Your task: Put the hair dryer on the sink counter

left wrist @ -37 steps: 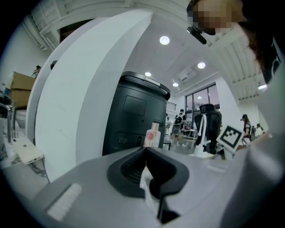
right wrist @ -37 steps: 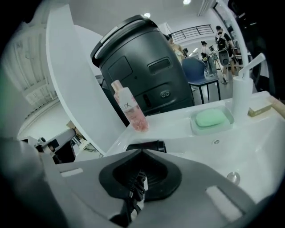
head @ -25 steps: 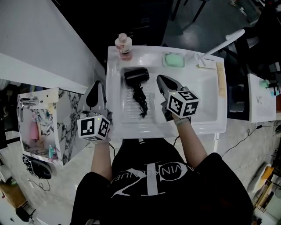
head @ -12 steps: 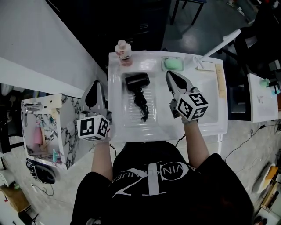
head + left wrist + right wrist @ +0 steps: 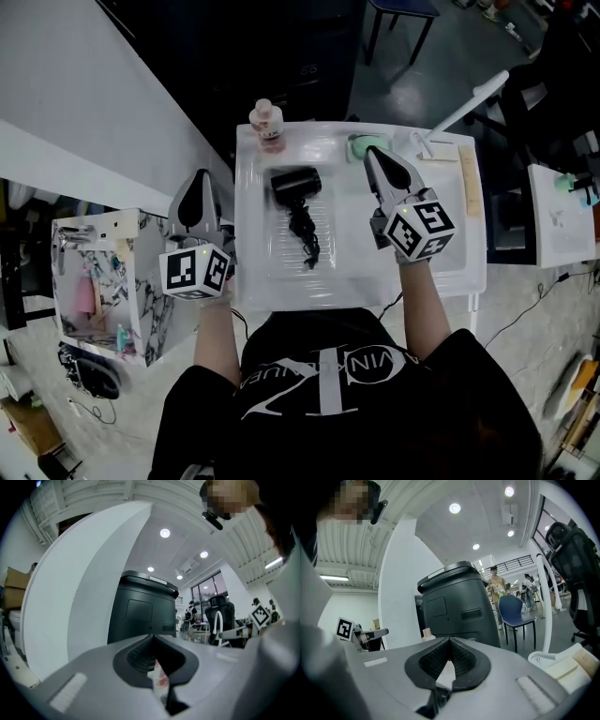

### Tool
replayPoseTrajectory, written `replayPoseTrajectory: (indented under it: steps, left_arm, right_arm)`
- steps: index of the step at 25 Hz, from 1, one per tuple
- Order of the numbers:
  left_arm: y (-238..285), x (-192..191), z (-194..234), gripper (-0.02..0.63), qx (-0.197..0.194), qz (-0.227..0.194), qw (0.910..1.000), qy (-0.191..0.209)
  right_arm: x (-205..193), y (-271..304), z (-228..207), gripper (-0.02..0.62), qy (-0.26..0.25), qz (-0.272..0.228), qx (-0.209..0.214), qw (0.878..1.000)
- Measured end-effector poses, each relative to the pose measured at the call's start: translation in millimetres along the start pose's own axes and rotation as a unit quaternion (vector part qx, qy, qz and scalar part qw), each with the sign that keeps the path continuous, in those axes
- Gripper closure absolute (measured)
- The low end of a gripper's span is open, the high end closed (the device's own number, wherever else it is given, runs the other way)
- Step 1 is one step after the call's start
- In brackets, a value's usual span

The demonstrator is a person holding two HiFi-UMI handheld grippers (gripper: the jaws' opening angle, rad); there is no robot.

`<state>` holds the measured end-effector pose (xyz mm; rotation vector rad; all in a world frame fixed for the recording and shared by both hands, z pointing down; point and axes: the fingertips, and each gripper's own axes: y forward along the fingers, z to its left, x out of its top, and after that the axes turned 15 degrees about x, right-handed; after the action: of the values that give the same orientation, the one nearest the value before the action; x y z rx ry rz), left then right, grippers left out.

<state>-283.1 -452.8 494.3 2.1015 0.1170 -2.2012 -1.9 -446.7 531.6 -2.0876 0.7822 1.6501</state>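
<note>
Hair dryer (image 5: 294,180) lies in sink (image 5: 450,270); probably light, rigid, slick, so take the handle, cord trails. Left gripper (image 5: 199,178), right gripper (image 5: 373,154) both closed, empty.

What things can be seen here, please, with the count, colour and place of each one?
hair dryer: 1, black, lying in the sink's ribbed middle
sink: 1, white, centre of head view
bottle: 1, pink and white, sink's far left corner
block: 1, green, sink's far rim, partly behind the right gripper
cabinet: 1, white marbled, left of sink
left gripper: 1, grey, shut, beside sink's left edge
right gripper: 1, grey, shut, over sink's far right
</note>
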Motion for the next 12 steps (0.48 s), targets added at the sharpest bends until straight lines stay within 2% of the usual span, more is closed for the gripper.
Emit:
replayPoseTrajectory:
  steps: [12]
  left_arm:
    - [0, 25, 12, 0.606, 0.012, -0.019, 0.9997, 0.007]
  right_arm:
    - [36, -5, 4, 0.592, -0.033, -0.031, 0.001, 0.999]
